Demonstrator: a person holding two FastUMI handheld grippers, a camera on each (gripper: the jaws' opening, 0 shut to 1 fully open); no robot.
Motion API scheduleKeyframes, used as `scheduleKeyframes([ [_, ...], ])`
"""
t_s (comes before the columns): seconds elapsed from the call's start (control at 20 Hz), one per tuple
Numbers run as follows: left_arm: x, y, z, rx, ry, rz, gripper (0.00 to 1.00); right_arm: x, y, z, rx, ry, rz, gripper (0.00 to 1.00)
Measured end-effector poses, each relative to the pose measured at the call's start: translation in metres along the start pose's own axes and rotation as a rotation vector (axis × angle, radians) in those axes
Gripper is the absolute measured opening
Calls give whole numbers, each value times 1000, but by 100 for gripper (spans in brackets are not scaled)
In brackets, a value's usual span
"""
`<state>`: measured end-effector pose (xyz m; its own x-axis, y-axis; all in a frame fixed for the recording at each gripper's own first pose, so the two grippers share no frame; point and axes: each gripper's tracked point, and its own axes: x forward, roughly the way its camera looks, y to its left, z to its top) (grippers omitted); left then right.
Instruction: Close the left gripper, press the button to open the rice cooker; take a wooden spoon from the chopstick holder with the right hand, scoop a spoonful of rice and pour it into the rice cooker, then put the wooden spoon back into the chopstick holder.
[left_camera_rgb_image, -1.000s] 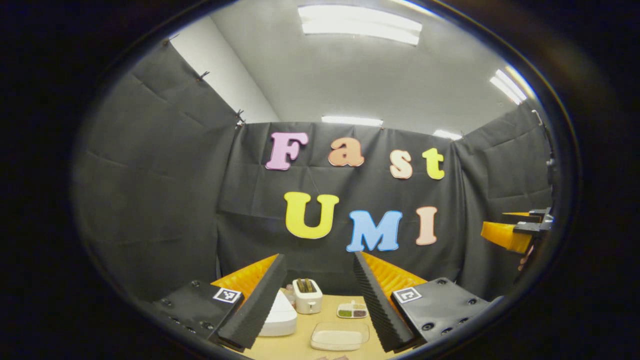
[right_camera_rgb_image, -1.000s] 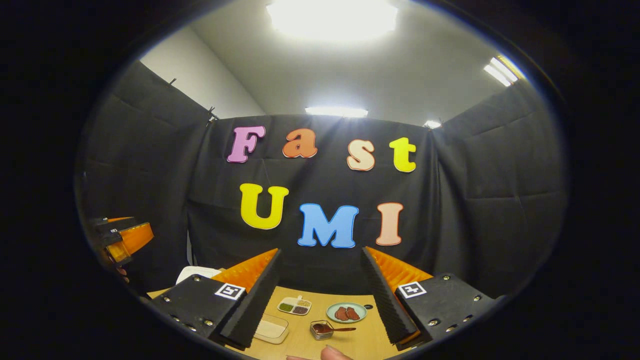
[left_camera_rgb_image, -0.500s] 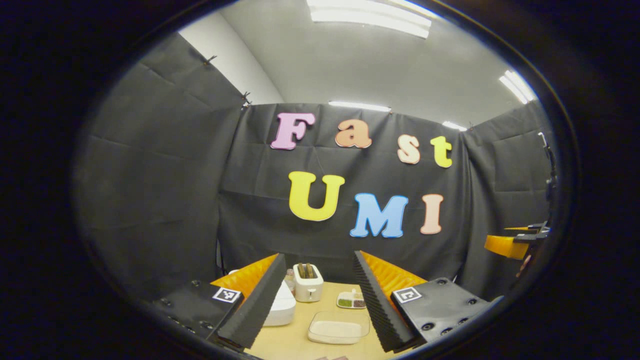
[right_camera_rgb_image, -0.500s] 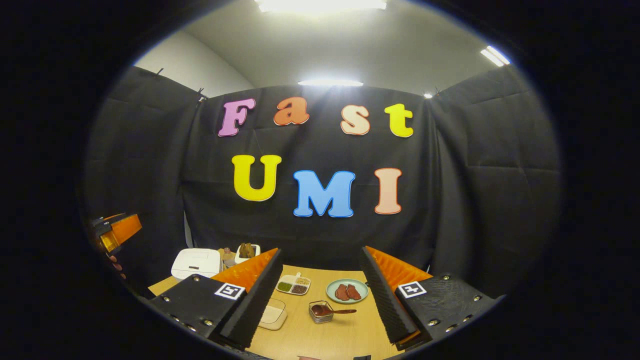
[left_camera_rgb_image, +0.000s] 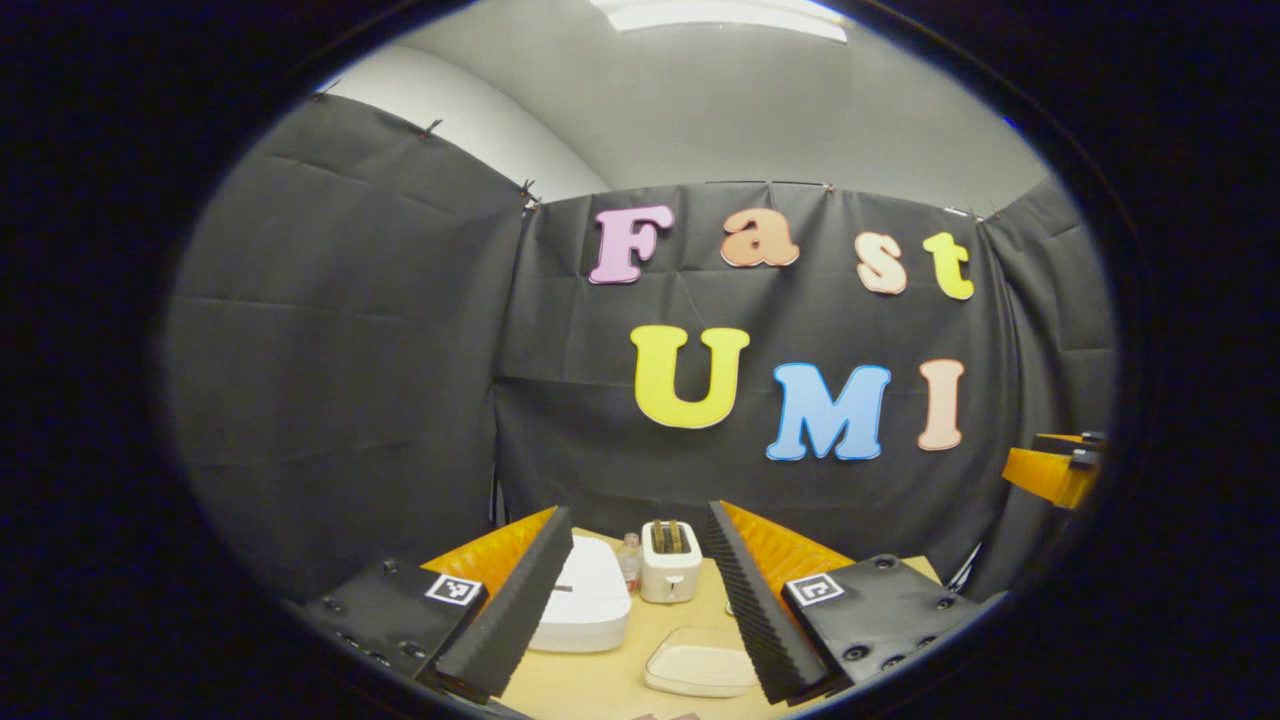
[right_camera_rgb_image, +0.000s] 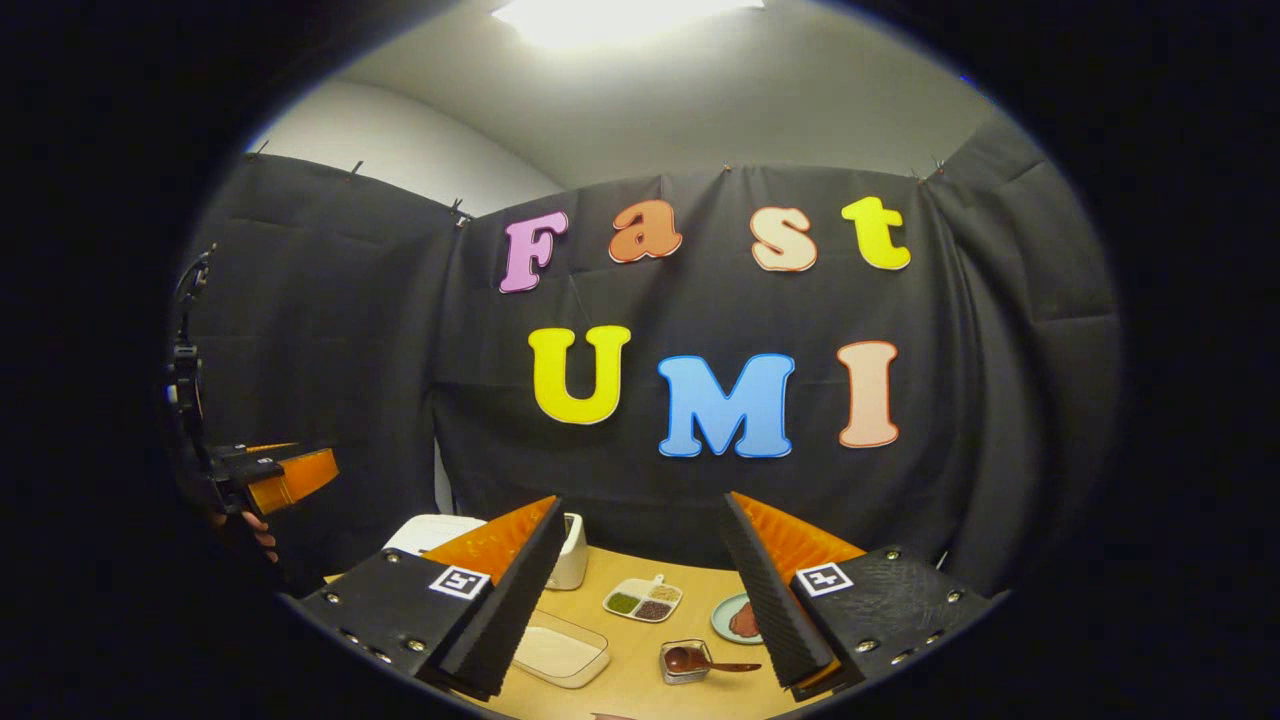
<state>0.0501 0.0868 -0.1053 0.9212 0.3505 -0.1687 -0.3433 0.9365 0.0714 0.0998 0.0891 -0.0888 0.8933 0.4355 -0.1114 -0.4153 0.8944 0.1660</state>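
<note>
— Low in the left gripper view, between your left tool's (left_camera_rgb_image: 640, 600) prongs, sits the white rice cooker (left_camera_rgb_image: 585, 605), lid down, at lower centre-left on the bench (left_camera_rgb_image: 600, 680). Why is the tool spread?

— You haven't begun the press, by my judgement; the task wants it pressed together first so it can push the button like a blunt tip. I can't make out the button from here.

— And your right tool (right_camera_rgb_image: 640, 600)?

— Spread too, holding nothing, raised above the bench, likely waiting its turn. I can't pick out a chopstick holder or a wooden spoon.

— The rice?

— Probably the clear tray (left_camera_rgb_image: 700, 668) with pale contents, lower centre, just right of the cooker: near enough for a short carry. The toaster (left_camera_rgb_image: 668, 573) stands behind it.
</note>
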Motion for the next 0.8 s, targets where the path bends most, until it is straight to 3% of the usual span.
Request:
scheduleKeyframes([
  [0.25,38,26,-24,46,8,-17,85,8,21,3,44,5,-15,96],
  [0.35,67,47,-41,52,30,-16,67,7,36,5,41,13,-49,95],
  [0.4,81,56,-53,52,49,-18,43,6,46,5,26,19,-66,95],
  [0.5,110,71,-81,53,119,-26,19,2,62,5,-5,34,-118,95],
  [0.6,142,82,-110,48,172,-49,5,-1,80,3,11,57,-156,94],
  [0.65,156,85,-125,50,203,-62,10,-3,88,1,25,73,-176,95],
  [0.75,184,92,-165,67,268,-81,5,-6,91,-1,0,90,-236,95],
  [0.8,196,99,-189,88,319,-65,10,-8,91,-5,-20,117,-264,95],
])
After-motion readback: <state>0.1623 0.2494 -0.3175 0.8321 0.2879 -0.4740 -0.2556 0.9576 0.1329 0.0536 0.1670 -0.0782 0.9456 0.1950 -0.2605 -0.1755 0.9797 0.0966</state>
